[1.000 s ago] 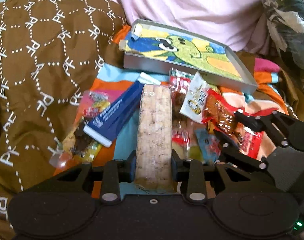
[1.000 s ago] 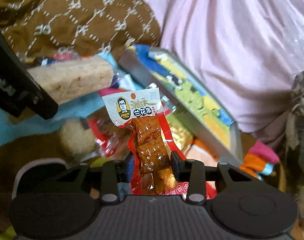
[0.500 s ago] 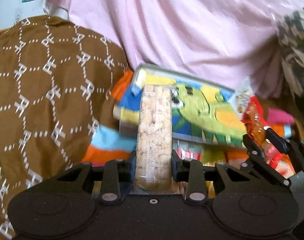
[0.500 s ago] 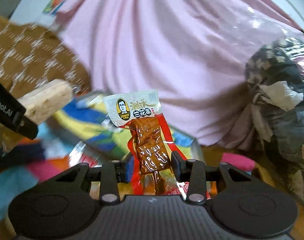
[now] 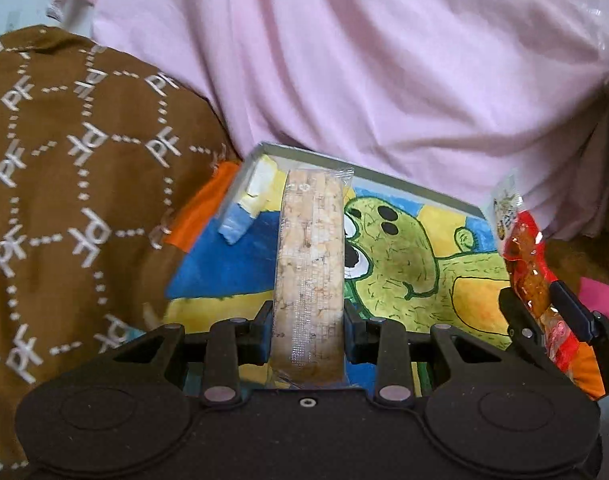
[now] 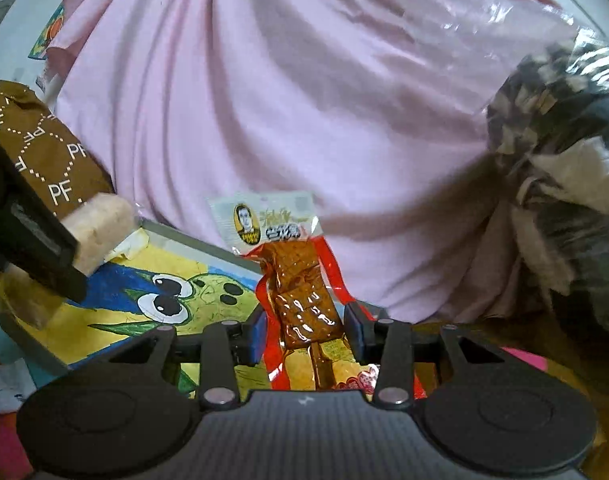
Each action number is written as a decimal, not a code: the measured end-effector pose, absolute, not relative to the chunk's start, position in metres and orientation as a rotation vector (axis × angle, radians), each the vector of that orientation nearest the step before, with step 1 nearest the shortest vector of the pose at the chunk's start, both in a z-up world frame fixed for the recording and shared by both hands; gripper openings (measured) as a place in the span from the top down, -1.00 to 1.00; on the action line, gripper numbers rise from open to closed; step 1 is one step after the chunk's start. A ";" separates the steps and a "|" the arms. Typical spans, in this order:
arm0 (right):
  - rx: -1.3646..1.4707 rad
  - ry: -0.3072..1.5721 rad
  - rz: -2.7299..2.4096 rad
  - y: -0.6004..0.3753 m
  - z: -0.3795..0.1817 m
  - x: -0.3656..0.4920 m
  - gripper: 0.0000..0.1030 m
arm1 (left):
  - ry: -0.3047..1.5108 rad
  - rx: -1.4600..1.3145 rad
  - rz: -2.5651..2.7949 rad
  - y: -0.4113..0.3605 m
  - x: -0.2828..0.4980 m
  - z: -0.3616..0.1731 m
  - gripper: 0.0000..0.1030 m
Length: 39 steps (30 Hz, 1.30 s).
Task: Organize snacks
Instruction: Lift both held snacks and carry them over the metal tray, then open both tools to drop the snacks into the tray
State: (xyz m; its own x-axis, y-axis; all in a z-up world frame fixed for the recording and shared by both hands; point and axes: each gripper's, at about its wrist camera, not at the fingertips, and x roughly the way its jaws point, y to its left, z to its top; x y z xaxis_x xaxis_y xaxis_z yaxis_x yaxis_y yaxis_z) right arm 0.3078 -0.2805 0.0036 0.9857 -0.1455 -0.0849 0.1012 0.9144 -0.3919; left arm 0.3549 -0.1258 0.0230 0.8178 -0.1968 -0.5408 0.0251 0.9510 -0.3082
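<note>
My left gripper [image 5: 308,334] is shut on a long clear-wrapped pack of beige rice crackers [image 5: 310,264], held over a shallow grey tray [image 5: 368,176] lined with a green cartoon drawing. My right gripper [image 6: 308,330] is shut on a red and clear packet of brown dried tofu [image 6: 300,304] with a white label, held over the tray's right part [image 6: 192,240]. The right gripper with its packet [image 5: 532,276] shows at the right of the left wrist view. The cracker pack [image 6: 100,232] and the left gripper show at the left of the right wrist view.
A pink cloth [image 5: 364,72] rises behind the tray. A brown patterned cloth [image 5: 76,184] lies to the left. A grey and white bundle in clear plastic [image 6: 560,184] sits to the right. Striped fabric edges [image 5: 200,208] show beside the tray.
Both grippers have lifted their snacks from the pile and carried them forward over the tray. The snack pile has dropped out of view.
</note>
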 end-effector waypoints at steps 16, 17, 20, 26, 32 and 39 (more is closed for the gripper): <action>-0.301 0.303 -0.050 -0.292 -0.021 0.339 0.15 | 0.697 -0.289 -0.049 -0.136 0.388 -0.009 0.32; -0.301 0.313 -0.050 -0.292 -0.022 0.340 0.14 | 0.700 -0.281 -0.045 -0.137 0.390 -0.009 0.30; -0.281 0.324 -0.039 -0.293 -0.021 0.341 -0.04 | 0.701 -0.274 -0.037 -0.137 0.390 -0.006 0.21; -0.206 0.294 -0.010 -0.297 -0.012 0.330 -0.75 | 0.662 -0.291 -0.044 -0.129 0.378 0.006 -0.21; -0.108 0.225 0.006 -0.299 0.001 0.306 -1.00 | 0.596 -0.252 -0.024 -0.120 0.353 0.026 -0.58; -0.051 0.144 -0.001 -0.298 0.015 0.267 -1.00 | 0.504 -0.244 -0.015 -0.105 0.315 0.049 -0.88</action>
